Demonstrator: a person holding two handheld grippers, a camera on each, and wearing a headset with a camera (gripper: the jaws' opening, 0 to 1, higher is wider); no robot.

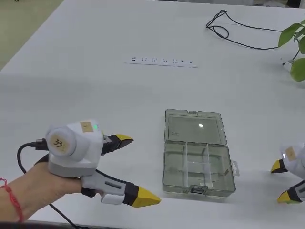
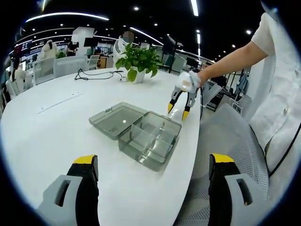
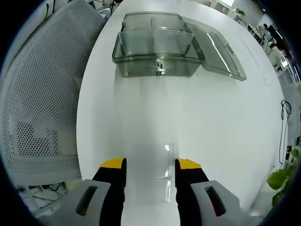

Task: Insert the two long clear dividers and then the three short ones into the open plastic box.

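So, box parked near the front edge, loads of bare table around it

Open plastic box (image 1: 198,190) sits close to the near edge of the white table (image 1: 95,86), lid (image 1: 194,126) flat behind it and clear dividers already standing inside. The left gripper (image 1: 135,168) hovers just off the box's left side with its jaws spread wide and nothing in them. The right gripper (image 1: 282,181) is off to the box's right, jaws partway apart over a short clear divider (image 3: 164,169) on the tabletop; can't tell if it's actually pinched. A power strip (image 1: 161,61), cable (image 1: 228,28) and plant (image 1: 295,43) are well back. A mesh chair (image 3: 42,94) is right past the table edge.
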